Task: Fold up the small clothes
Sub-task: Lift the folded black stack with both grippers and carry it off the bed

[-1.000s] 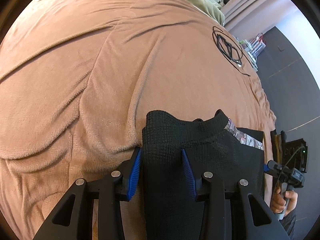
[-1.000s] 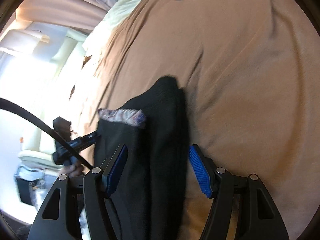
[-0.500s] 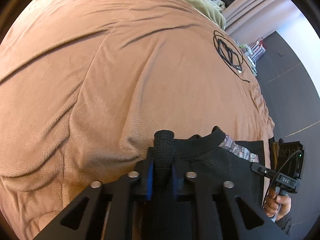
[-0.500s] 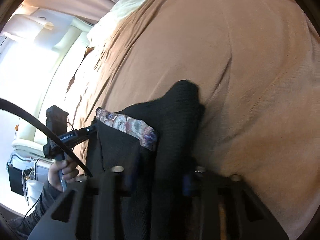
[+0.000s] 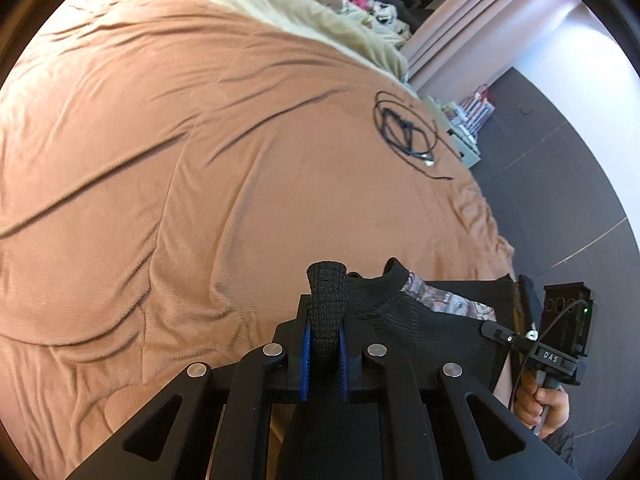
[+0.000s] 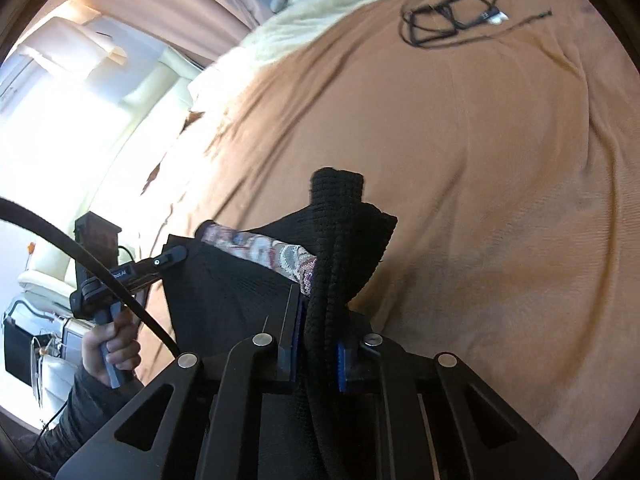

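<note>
The left claw (image 5: pixel 325 354) is clamped on one corner of the black garment (image 5: pixel 420 328). The right claw (image 6: pixel 318 346) is closing, its pads already pinching the other corner. The garment's top edge stretches sideways between the claws, above the blanket (image 5: pixel 200 160); its body hangs below.

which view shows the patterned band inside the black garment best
The right wrist view: the patterned band lies nearer there, its swirled print readable across the black garment. The left wrist view shows the same band smaller, off to the right, its far end cut off by the other gripper.
</note>
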`<state>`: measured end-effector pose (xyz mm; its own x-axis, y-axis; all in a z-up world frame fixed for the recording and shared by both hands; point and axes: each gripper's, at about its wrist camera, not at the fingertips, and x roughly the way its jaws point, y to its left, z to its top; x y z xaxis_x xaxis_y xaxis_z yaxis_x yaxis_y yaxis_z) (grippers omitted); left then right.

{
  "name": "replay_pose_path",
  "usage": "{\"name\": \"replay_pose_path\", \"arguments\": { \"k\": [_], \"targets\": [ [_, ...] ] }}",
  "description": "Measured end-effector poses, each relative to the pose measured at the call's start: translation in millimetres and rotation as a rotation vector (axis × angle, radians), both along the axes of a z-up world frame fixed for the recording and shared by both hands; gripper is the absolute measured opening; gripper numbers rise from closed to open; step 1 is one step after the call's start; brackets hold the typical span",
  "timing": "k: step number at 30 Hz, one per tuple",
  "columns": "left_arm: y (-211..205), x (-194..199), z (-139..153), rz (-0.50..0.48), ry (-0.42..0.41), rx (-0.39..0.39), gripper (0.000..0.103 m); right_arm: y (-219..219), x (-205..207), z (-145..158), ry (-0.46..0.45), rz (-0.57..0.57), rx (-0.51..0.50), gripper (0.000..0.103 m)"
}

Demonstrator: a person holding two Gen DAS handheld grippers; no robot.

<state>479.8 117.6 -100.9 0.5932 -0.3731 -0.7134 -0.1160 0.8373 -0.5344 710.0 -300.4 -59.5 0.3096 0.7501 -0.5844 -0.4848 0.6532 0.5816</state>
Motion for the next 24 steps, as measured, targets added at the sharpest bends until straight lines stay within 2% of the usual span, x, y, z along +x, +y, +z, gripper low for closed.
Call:
{"name": "replay_pose_path", "arguments": {
  "k": [10, 24],
  "targets": [
    [-3.9, -28.0, 49.6, -0.02, -0.094, -0.031, 0.011, -16.8, -50.5, 33.4, -0.081, -0.013, 0.074, 0.009],
    [-52.8, -81.2, 161.8, -0.128, -0.297, -0.05, 0.011, -89.5, -150.3, 86.3, -0.261, -0.041, 0.156, 0.009]
  ]
}}
